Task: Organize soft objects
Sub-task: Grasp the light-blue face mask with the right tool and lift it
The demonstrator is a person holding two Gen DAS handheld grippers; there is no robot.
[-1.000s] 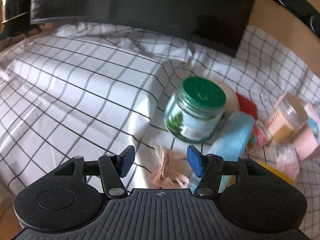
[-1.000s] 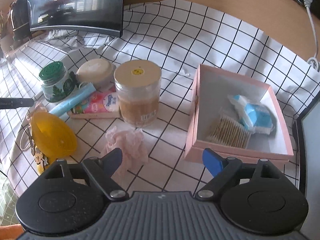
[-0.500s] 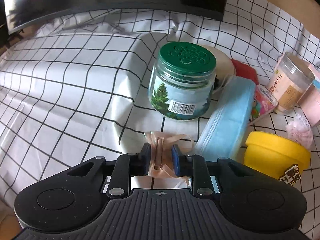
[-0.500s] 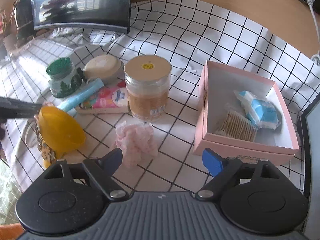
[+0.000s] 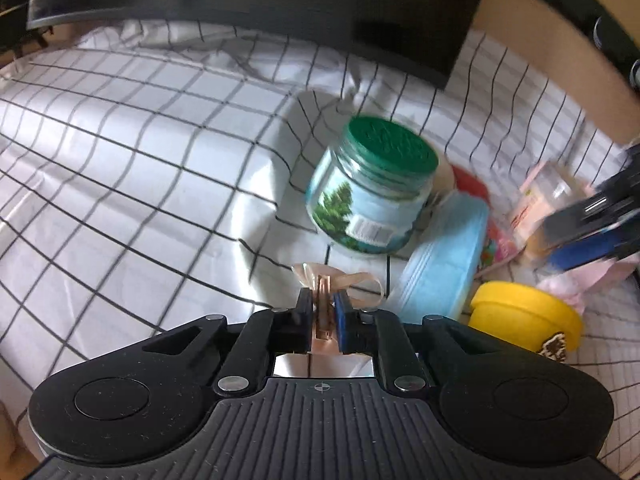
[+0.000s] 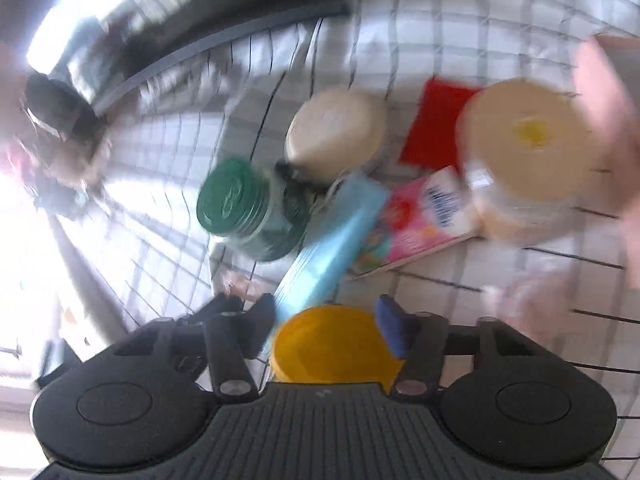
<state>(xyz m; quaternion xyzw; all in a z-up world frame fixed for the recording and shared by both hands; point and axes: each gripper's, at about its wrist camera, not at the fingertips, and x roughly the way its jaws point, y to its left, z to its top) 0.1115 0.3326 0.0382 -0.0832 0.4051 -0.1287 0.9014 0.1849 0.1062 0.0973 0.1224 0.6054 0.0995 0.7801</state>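
— While the left gripper (image 5: 322,312) sits clenched on the peach ribbon bow (image 5: 336,278), where is that bow?

— On the checked cloth (image 5: 140,184), just before the green-lidded jar (image 5: 370,184).

— And the right gripper (image 6: 326,322)?

— Jaws just been closing, astride the yellow cup (image 6: 334,346); contact unclear through blur.

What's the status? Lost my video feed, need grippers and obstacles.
Left gripper shut on ribbon bow. Right gripper jaws just closing, astride yellow cup, grip unclear. Green-lidded jar and blue mask pack crowd close.
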